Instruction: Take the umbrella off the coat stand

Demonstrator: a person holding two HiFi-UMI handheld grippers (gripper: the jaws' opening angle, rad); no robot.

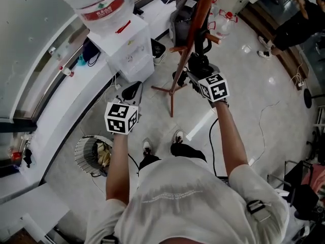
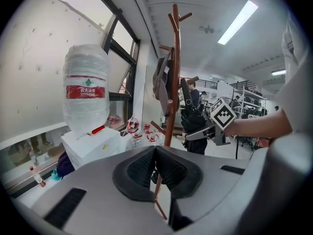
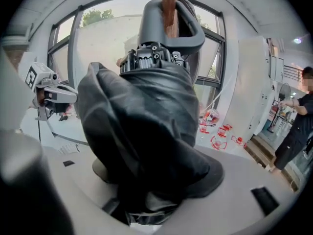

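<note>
A folded black umbrella (image 3: 146, 121) hangs by its grey loop handle (image 3: 188, 31) from a peg (image 3: 169, 4) of the red-brown coat stand (image 1: 195, 29). My right gripper (image 3: 156, 180) is shut on the umbrella's bunched fabric, which fills the space between its pads. In the head view the umbrella (image 1: 202, 61) sits just beyond the right gripper (image 1: 195, 78), against the pole. The left gripper (image 1: 133, 89) is held left of the stand, apart from it, shut with nothing in it; its pads (image 2: 142, 168) meet at the tips. From the left gripper view the stand (image 2: 175, 72) rises straight ahead.
A white water dispenser (image 1: 124, 50) with a big bottle stands against the window counter at left. A dark bag (image 1: 180, 22) hangs on the stand's far side. A wire waste basket (image 1: 94, 154) sits by my left foot. A person (image 1: 289, 24) stands at the far right.
</note>
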